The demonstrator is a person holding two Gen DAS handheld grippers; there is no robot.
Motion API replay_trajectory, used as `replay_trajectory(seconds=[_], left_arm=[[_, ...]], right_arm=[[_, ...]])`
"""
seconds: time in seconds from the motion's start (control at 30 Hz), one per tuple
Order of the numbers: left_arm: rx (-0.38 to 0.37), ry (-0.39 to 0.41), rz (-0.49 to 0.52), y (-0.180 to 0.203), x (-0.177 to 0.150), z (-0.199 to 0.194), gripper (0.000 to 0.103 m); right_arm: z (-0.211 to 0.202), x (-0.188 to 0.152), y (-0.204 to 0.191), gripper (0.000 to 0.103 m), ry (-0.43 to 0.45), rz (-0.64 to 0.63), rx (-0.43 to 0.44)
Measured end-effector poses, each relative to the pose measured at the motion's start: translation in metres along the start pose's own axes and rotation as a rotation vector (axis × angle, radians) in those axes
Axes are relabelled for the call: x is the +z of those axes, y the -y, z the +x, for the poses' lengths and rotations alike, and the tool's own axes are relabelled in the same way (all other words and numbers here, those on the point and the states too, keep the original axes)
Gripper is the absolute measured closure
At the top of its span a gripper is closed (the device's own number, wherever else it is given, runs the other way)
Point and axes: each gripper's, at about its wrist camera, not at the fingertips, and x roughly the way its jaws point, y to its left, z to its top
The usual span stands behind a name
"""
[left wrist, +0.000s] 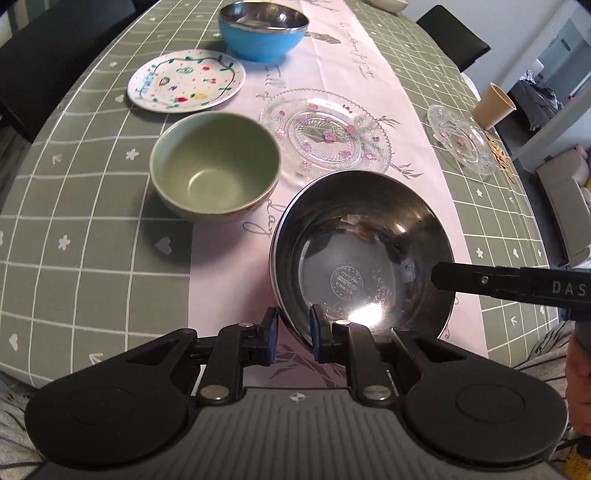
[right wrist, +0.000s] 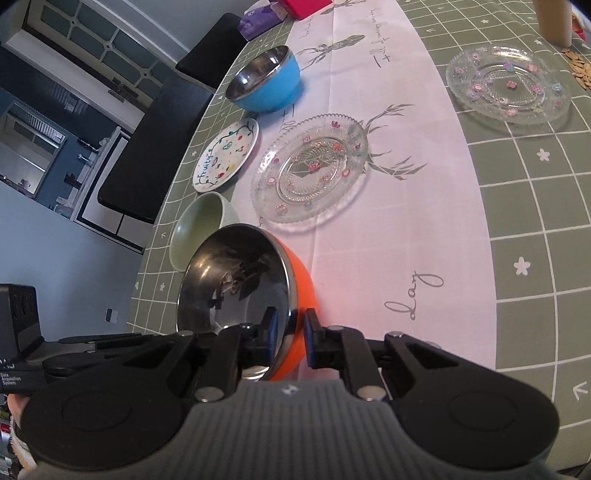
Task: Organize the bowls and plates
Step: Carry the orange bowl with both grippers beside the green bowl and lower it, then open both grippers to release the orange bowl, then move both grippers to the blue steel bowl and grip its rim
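Note:
A steel-lined orange bowl (left wrist: 364,254) (right wrist: 240,291) is held tilted above the table runner. My left gripper (left wrist: 293,334) straddles its near rim, one finger inside and one outside. My right gripper (right wrist: 290,338) straddles the rim on the other side and reaches into the left wrist view (left wrist: 461,278). A green bowl (left wrist: 216,168) (right wrist: 201,227) stands to the left. Behind lie a white painted plate (left wrist: 186,81) (right wrist: 227,157), a large glass plate (left wrist: 325,131) (right wrist: 310,171), a blue steel-lined bowl (left wrist: 264,31) (right wrist: 264,81) and a small glass plate (left wrist: 463,138) (right wrist: 508,88).
A paper cup (left wrist: 495,107) and scattered seeds (right wrist: 581,72) sit by the small glass plate. Black chairs (right wrist: 147,147) stand along the table's far side. A red box (right wrist: 306,7) and a purple packet (right wrist: 258,20) lie at the far end.

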Motion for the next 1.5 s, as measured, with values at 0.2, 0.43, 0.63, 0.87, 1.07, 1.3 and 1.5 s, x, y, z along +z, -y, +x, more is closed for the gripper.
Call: replay_trajectory(seconds=[0.2,0.43,0.63,0.87,1.07,1.3,1.5], left_arm=[[0.018,0.009,0.034,0.006,0.001,0.002,0.081],[-0.024,-0.033,0.021,0.001,0.003,0.002,0.080],[-0.065,-0.006,0.044,0.002,0.003,-0.001,0.067],[0.060,0.149,0.164,0.023,-0.003,-0.015,0.041],[0.117,0.199,0.172,0.024,-0.003,-0.017,0.035],[0.147,0.287,0.172,0.027,-0.003,-0.031,0.033],[0.166,0.395,0.215,0.038,-0.002,-0.052,0.032]], right_arm=[[-0.001,0.001,-0.005,0.090,0.026,-0.019,-0.026],[-0.002,-0.002,-0.007,0.089,0.020,-0.051,-0.043],[0.000,0.002,-0.001,0.081,-0.002,-0.003,-0.027],[0.004,-0.002,-0.010,0.053,-0.012,-0.048,-0.023],[-0.001,0.000,-0.013,0.033,0.036,-0.081,-0.060],[-0.008,0.008,-0.015,0.024,0.083,-0.078,-0.061],[-0.017,0.019,-0.029,0.019,0.134,-0.121,-0.131]])
